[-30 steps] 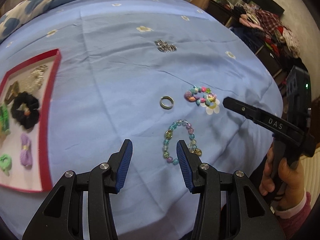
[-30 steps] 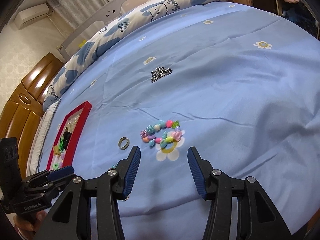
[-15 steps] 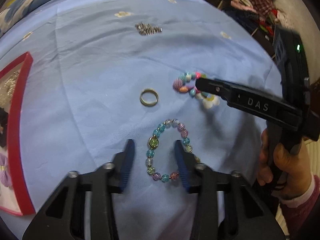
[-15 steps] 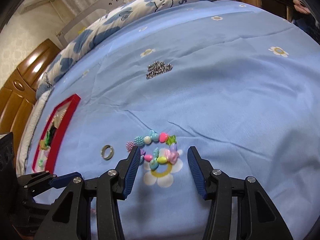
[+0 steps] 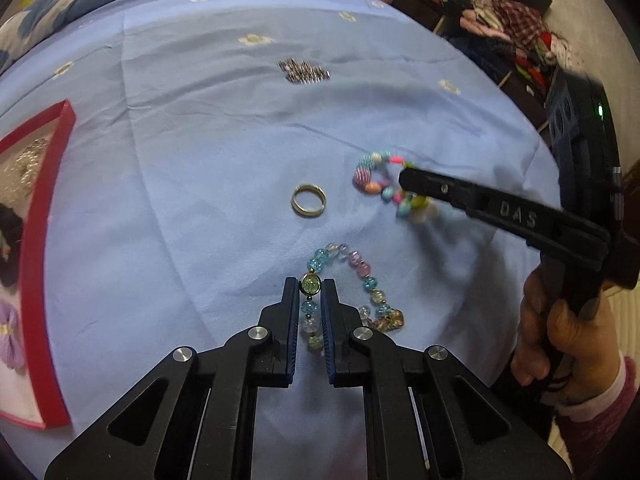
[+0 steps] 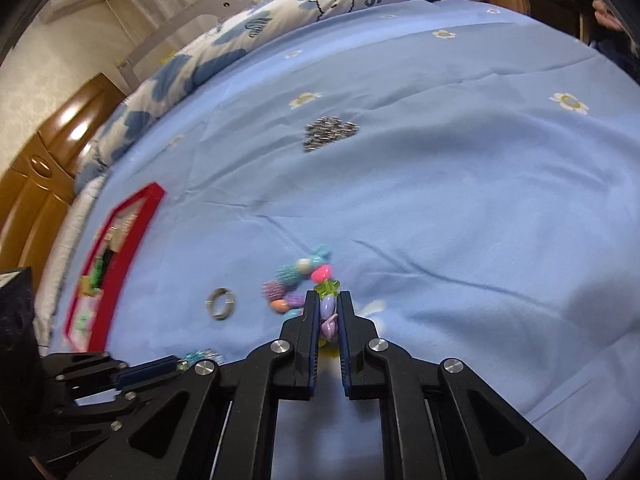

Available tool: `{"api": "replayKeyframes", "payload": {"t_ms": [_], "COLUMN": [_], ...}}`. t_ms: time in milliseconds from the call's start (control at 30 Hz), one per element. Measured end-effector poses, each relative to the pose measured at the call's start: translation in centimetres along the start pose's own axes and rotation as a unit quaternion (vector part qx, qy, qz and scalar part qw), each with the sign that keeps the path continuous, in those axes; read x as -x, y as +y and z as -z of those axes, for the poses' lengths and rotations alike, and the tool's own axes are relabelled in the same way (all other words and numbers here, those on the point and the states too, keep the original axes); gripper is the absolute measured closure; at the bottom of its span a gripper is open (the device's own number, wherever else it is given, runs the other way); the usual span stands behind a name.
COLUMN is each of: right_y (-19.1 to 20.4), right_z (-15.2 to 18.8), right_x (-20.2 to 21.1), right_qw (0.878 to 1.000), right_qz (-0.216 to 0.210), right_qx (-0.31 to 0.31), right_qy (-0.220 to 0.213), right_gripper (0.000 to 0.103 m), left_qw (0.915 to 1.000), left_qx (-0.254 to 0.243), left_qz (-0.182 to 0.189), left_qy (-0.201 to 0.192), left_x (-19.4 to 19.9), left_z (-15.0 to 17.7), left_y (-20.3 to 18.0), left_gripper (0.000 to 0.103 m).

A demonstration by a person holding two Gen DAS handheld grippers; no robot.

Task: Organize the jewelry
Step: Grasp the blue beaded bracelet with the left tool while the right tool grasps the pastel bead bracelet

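1. The red tray (image 5: 44, 248), far to the left of the left gripper (image 5: 311, 286), already holds hair ties and a chain-like piece, so part of the sorting looks done.
2. The left gripper is pinching the glass-bead bracelet (image 5: 352, 288) along its near side, fingers pressed together on a green bead; the rest of the loop lies on the blue sheet (image 5: 200, 160) just to its right.
3. The right gripper (image 6: 329, 308) is pinching the candy-bead bracelet (image 6: 296, 280), clamped on a lilac bead.
4. Left to move, I judge: both bracelets, the silver chain pile (image 5: 304, 71) well ahead, and the ring (image 5: 308, 200) just ahead-left of the right gripper.
5. Readable writing: "DAS" on the right gripper's finger.
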State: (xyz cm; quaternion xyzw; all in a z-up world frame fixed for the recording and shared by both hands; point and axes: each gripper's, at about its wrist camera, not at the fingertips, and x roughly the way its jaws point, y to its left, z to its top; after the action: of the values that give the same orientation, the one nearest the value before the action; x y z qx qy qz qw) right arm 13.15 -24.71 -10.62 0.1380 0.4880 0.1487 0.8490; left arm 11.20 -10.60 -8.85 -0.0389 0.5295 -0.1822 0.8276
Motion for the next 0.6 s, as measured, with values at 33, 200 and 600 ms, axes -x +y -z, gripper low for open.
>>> {"api": "replayKeyframes", "payload": {"t_ms": [33,200,600], "right_y": [0.2,2.0,7.4], "right_z": [0.0,-0.1,-0.8], "right_x": [0.2,1.6,3.9], "right_qw": [1.0,0.999,0.996], "right_qz": [-0.007,-0.036,-0.078], "right_qx": [-0.002,-0.003,0.036], "right_qy": [-0.001,-0.013,-0.034], "right_gripper": [0.095,0.095,0.095], "left_qw": [1.0,0.9991,0.9939], "left_qx": [0.004,0.021,0.054], "left_qz": [0.002,0.009,-0.005], "left_qy": [-0.005,-0.036,-0.096], "left_x": [0.5,3.6,9.2], "left_z": [0.0,-0.1,0.4], "left_y": [0.2,1.3,3.9], "left_gripper": [0.094,0.094,0.094]}}
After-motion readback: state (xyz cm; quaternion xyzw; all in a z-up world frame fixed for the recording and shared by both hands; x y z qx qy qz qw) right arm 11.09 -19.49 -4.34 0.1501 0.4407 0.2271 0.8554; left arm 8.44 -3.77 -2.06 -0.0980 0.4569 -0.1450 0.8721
